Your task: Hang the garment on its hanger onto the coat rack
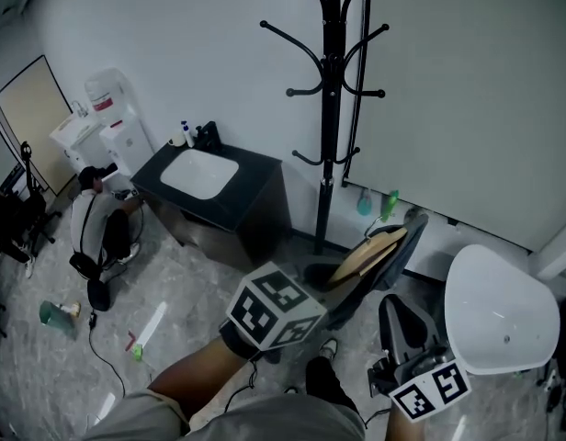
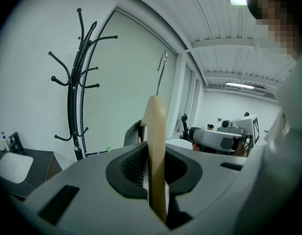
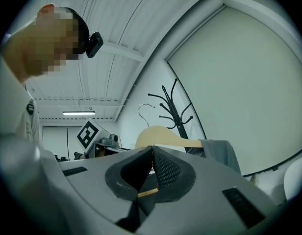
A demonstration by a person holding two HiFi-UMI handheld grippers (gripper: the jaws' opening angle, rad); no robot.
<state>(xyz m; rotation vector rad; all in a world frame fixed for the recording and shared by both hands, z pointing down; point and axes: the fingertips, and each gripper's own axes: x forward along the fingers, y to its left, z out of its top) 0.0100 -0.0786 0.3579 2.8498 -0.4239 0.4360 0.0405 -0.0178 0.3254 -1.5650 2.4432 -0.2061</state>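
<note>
1. The coat rack (image 1: 329, 108) is not yet reached: nothing is hung on its hooks, so the hanging itself is judged as left to do
2. The grey garment (image 3: 220, 153) is seen draped on the hanger, well apart from the rack; its lower part is cut off
3. The wooden hanger (image 2: 155, 121) is pinched by the left gripper (image 2: 153, 168)
4. The right gripper (image 3: 151, 173) is pressed together; a thin wooden strip is seen low between the jaws, taken as the hanger's bar, though this is hard to make out

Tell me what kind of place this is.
Probably a lab or studio corner staged as a room, not a lived-in home: a coat rack against a bare white wall, a small sink cabinet, and a water dispenser.
</note>
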